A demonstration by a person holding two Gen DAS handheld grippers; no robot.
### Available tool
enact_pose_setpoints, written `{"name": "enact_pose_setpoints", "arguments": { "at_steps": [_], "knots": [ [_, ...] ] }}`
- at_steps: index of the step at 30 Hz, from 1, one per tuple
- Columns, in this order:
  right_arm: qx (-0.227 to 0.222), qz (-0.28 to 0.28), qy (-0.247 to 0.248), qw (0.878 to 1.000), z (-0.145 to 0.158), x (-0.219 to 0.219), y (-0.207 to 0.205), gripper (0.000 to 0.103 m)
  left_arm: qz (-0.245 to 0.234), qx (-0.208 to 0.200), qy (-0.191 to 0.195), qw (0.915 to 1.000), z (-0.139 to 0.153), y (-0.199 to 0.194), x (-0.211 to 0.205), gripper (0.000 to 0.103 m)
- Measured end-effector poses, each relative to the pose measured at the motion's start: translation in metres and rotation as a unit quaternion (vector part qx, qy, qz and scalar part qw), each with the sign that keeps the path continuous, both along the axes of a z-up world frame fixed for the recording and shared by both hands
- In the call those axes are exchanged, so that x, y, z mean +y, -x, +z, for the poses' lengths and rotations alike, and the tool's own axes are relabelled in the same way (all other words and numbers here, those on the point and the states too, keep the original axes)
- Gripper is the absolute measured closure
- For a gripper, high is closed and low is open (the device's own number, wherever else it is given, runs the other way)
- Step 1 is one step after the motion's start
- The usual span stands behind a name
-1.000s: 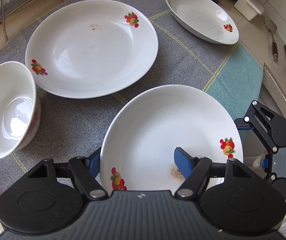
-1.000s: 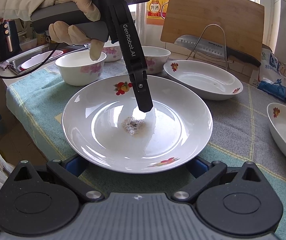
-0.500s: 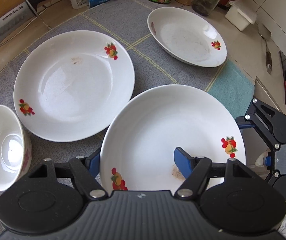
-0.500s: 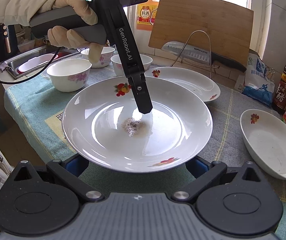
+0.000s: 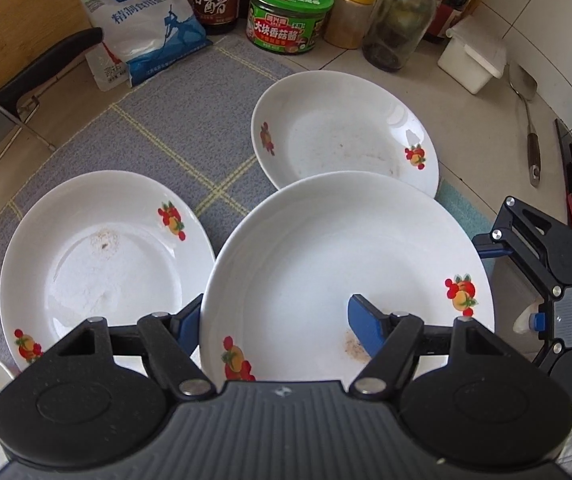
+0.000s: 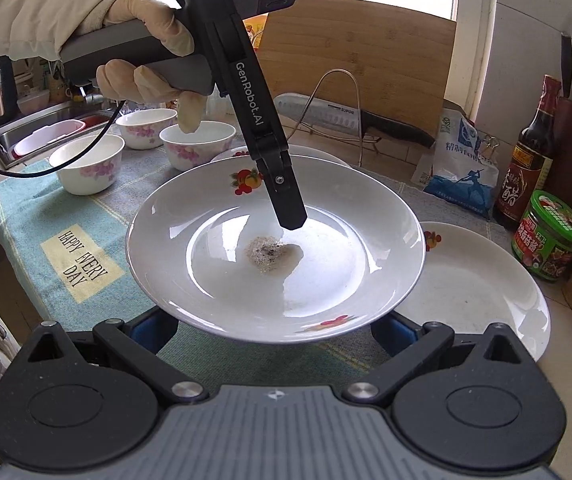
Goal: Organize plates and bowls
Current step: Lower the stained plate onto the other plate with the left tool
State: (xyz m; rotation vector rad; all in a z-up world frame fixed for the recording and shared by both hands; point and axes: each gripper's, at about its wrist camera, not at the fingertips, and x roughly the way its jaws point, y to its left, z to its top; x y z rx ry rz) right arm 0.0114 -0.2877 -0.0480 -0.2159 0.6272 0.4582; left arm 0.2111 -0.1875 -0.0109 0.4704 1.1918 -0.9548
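Observation:
A white plate with fruit prints [image 5: 326,264] hangs above the mat, a brownish smear [image 6: 272,254] at its centre. My left gripper [image 5: 274,316] is shut on its rim, with one blue pad [image 5: 366,328] inside the dish and the other under the edge. A gloved hand [image 6: 146,32] holds that gripper from above in the right wrist view. My right gripper [image 6: 272,328] stands wide open, and both its fingers reach under the plate's near rim. A second plate [image 5: 106,264] and a deeper one [image 5: 342,136] lie on the mat.
Three flowered bowls [image 6: 86,164] stand at the mat's sink end. Bottles, a green jar [image 5: 290,12], a salt bag [image 5: 146,28] and a white box [image 5: 474,60] line the back. A cleaver on a wire rack [image 6: 338,116] leans against a wooden board. A spoon [image 5: 526,120] lies at the right.
Both grippers have carried the plate together away from the bowls, toward the jars and the deep plate, rising a little. The grip on the plate is unchanged.

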Motion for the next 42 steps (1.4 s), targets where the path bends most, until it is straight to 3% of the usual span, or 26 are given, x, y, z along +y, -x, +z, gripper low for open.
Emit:
{"name": "enact_pose_setpoints", "arguments": {
  "at_steps": [21, 42],
  "knots": [
    [0.001, -0.080, -0.010, 0.997, -0.006, -0.080, -0.020, 0.000, -0.073, -0.004, -0.002, 0.9974, -0.013, -0.034, -0.105, 0.030],
    [0.034, -0.124, -0.021, 0.992, -0.017, -0.105, -0.037, 0.000, -0.100, 0.011, -0.012, 0.9949, -0.041, -0.055, -0.149, 0.030]
  ]
}}
